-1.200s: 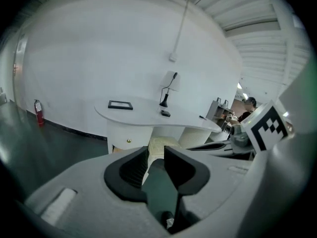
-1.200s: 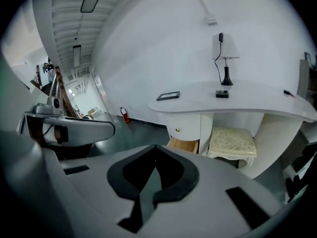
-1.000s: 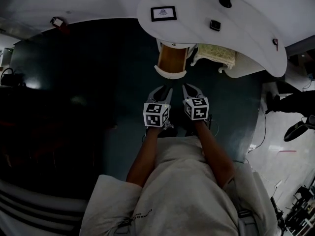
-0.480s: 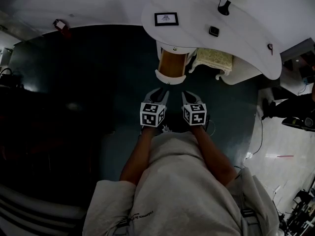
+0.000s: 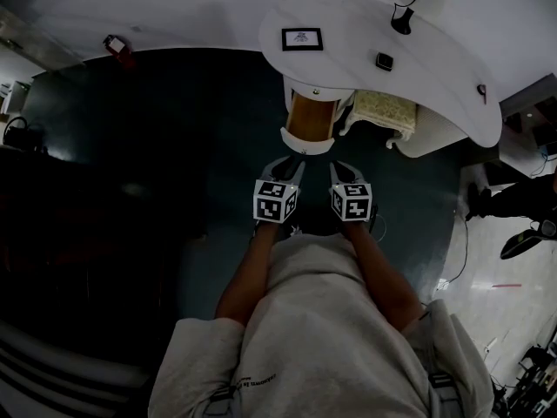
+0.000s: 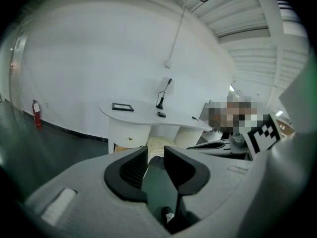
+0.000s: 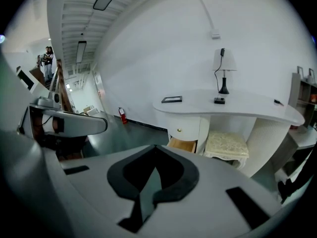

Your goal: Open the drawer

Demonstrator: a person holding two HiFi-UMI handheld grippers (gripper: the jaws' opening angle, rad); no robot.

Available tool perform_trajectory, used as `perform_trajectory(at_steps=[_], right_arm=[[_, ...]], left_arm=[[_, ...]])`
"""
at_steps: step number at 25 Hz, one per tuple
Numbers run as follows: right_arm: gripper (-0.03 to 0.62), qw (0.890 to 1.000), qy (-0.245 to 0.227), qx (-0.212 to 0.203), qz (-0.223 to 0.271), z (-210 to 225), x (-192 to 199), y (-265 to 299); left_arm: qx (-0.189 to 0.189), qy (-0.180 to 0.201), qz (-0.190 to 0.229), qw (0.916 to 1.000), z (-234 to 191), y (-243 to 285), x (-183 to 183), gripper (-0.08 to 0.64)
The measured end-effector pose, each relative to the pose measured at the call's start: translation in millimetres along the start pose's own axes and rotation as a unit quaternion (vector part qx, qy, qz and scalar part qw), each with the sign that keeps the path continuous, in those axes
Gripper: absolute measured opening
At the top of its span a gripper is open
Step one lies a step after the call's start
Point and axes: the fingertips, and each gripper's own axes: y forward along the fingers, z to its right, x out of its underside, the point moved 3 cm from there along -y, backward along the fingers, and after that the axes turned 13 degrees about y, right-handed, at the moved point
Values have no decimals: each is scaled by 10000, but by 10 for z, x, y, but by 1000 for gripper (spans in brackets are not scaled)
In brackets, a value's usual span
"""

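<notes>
Drawer stands pulled out beneath the white desk, upper centre of the head view. Below it the left gripper is released, empty; the right gripper is clenched on nothing.

Drawer partly behind left hand-held gripper

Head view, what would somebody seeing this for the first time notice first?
The curved white desk stands out brightly against the dark floor. A drawer under it is pulled out, its wooden inside showing. Just short of the drawer, the left gripper and right gripper are held side by side, pointing toward it.
</notes>
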Motion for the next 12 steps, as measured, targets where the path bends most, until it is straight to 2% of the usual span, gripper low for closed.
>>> perform_trajectory(at_steps=[4, 12], right_arm=[[15, 9999, 106, 36, 15, 83, 22, -36], [15, 10000, 64, -39, -33, 105, 29, -32]], left_arm=[[-65, 11, -9, 10000, 18, -2, -6, 109], [-175, 25, -41, 9998, 56, 29, -7, 34]])
